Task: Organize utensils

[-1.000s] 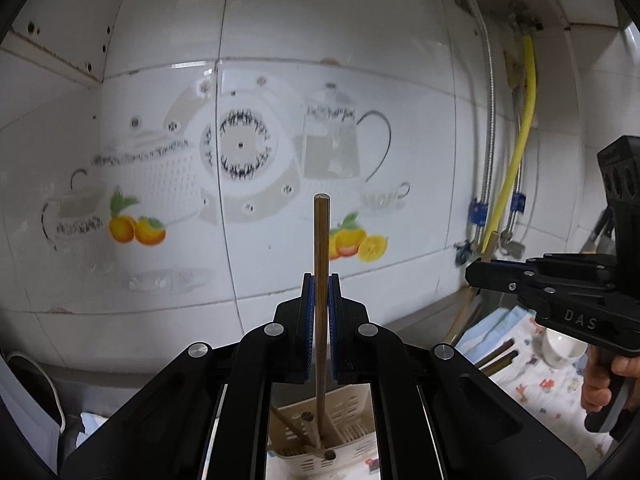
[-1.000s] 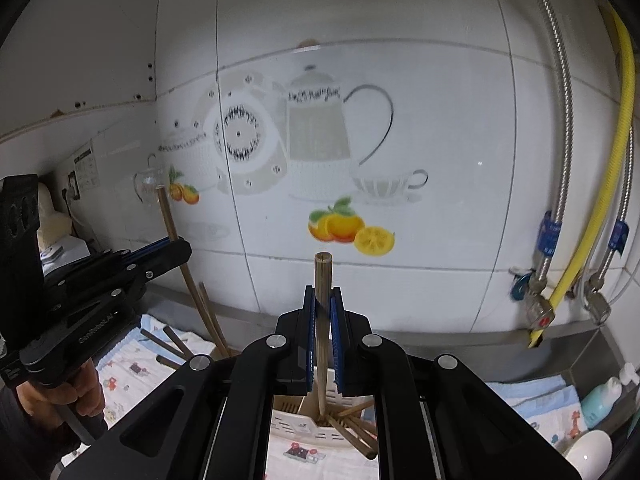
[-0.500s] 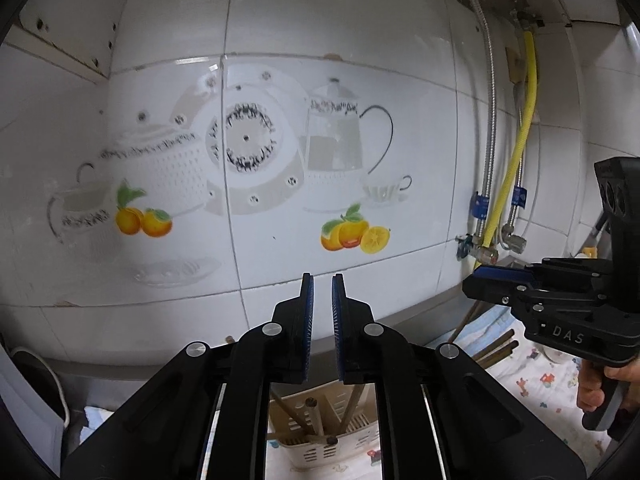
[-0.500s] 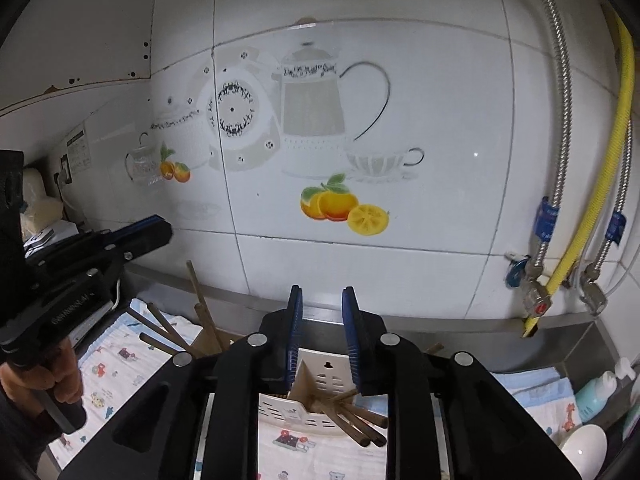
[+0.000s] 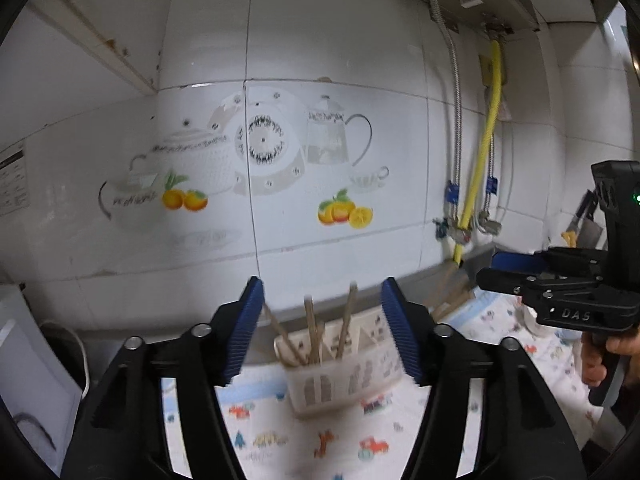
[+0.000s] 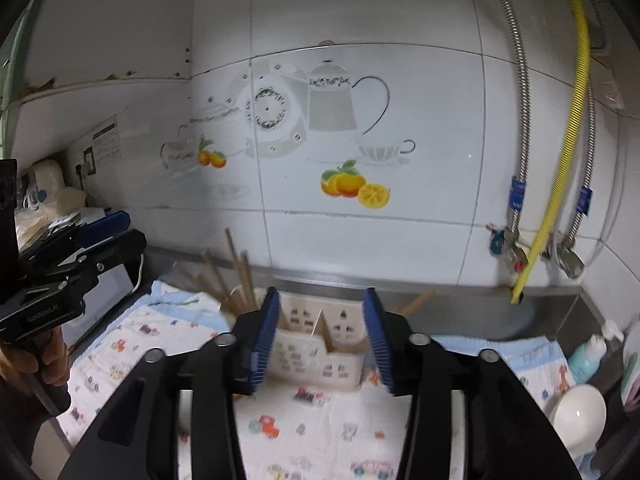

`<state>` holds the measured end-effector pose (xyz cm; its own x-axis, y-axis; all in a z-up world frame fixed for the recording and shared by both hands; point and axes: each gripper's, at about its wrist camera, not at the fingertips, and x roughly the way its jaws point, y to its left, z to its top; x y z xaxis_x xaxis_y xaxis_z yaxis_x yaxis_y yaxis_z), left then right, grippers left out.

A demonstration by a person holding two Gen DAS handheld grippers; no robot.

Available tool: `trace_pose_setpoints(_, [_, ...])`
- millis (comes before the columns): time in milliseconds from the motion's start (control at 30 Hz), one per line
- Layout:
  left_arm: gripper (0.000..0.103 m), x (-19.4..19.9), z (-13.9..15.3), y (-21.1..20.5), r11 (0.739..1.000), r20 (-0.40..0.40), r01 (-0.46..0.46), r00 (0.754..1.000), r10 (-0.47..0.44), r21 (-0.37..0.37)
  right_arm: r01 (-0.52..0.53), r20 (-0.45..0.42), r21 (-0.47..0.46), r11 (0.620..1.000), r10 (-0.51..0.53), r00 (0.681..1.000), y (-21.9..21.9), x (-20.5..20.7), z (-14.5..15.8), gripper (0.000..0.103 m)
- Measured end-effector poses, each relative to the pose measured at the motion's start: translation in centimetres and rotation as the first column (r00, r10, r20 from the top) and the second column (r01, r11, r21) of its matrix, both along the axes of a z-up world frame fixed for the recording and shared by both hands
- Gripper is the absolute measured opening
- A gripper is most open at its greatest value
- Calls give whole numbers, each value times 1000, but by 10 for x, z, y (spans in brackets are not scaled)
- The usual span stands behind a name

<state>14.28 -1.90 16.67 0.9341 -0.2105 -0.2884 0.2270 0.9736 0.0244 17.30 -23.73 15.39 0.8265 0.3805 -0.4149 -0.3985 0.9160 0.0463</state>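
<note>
Tiled kitchen wall (image 5: 340, 80), left gripper (image 5: 322, 330) wide apart, empty, right gripper (image 6: 322, 338) likewise

Cream perforated plastic utensil caddy (image 5: 344, 376) upright on cartoon-print cloth, at 6 o'clock; brown wooden chopsticks (image 5: 310, 330) standing inside, tips leaning toward 11 to 1 o'clock.

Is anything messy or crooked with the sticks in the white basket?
A little. The chopsticks in the white holder lean different ways instead of standing straight, and in the right wrist view one chopstick pokes sideways over the holder's far edge. Nothing looks spilled or broken.
</note>
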Motion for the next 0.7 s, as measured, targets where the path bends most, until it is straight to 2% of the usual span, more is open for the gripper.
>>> trace_pose_setpoints(133, [80,-25,-20,3,1000,-27,-2,1000,2,1,2,3,-12,1000,-2,1000,0,-32,-17,54])
trace_pose_setpoints(200, [89,-37,-32,5,1000,-43,-10,999,10,2,10,4,-19,1000,-10,1000,1,-46,-26,61])
trace_pose_setpoints(300, [96,-49,-46,9,1000,-65,-19,998,18,-15,36,8,-36,999,-36,999,2,-65,-42,70])
trace_pose_setpoints(367, [98,-58,-58,12,999,-86,-49,995,47,-22,42,-10,-29,999,-43,999,1,-76,-54,72])
trace_pose_setpoints(500, [98,-74,-74,17,994,-94,-108,990,106,-14,67,-17,-37,997,-68,998,2,-94,-74,85])
trace_pose_setpoints(567, [98,-78,-80,22,992,-118,-117,987,112,-40,75,-17,-48,996,-75,997,4,-100,-81,88])
trace_pose_setpoints(700, [98,-83,-90,27,987,-152,-155,977,147,-39,95,-17,-70,993,-97,995,7,-109,-91,94])
